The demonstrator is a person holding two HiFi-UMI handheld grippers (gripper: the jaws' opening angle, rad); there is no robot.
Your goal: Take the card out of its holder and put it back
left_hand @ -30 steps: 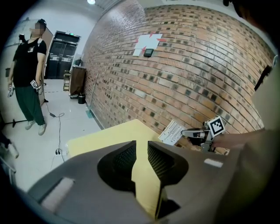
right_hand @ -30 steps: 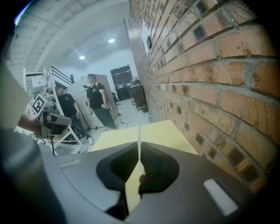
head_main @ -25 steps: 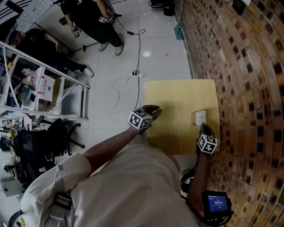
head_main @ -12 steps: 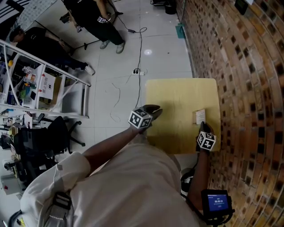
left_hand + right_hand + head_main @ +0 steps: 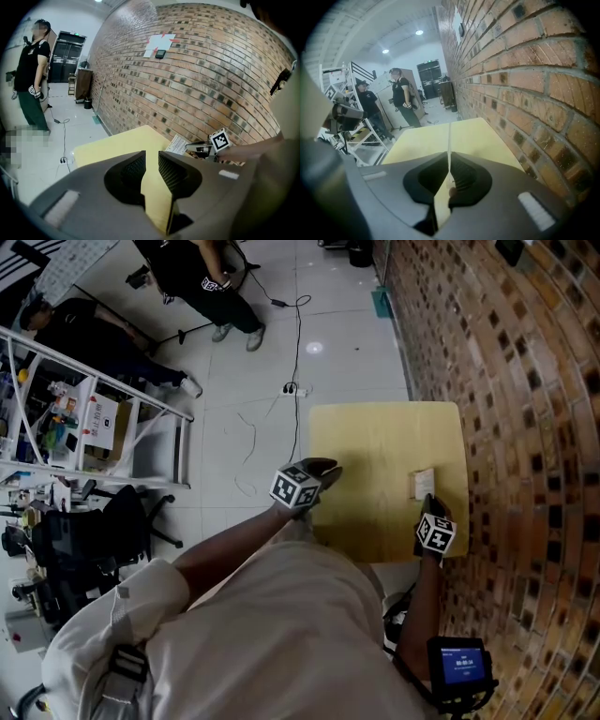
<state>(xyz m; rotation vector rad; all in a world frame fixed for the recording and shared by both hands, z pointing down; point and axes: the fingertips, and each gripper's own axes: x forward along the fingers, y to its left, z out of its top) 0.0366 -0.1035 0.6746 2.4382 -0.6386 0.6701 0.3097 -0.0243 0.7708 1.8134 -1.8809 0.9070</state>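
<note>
A white printed card lies tilted at the right side of the yellow table, close to the brick wall. I cannot tell the card apart from its holder. My right gripper is shut on the card's near end. In the right gripper view the card shows edge-on as a thin white line rising from the closed jaws of that gripper. The left gripper view shows the card beside the right gripper. My left gripper hovers at the table's left edge, its jaws a little open with nothing between them.
A brick wall runs along the table's right side. On the left stand a metal rack and an office chair. A cable trails over the tiled floor, and two people stand beyond the table.
My right gripper has sunk slightly toward the table with the card still in its jaws. The left gripper has kept its place.
</note>
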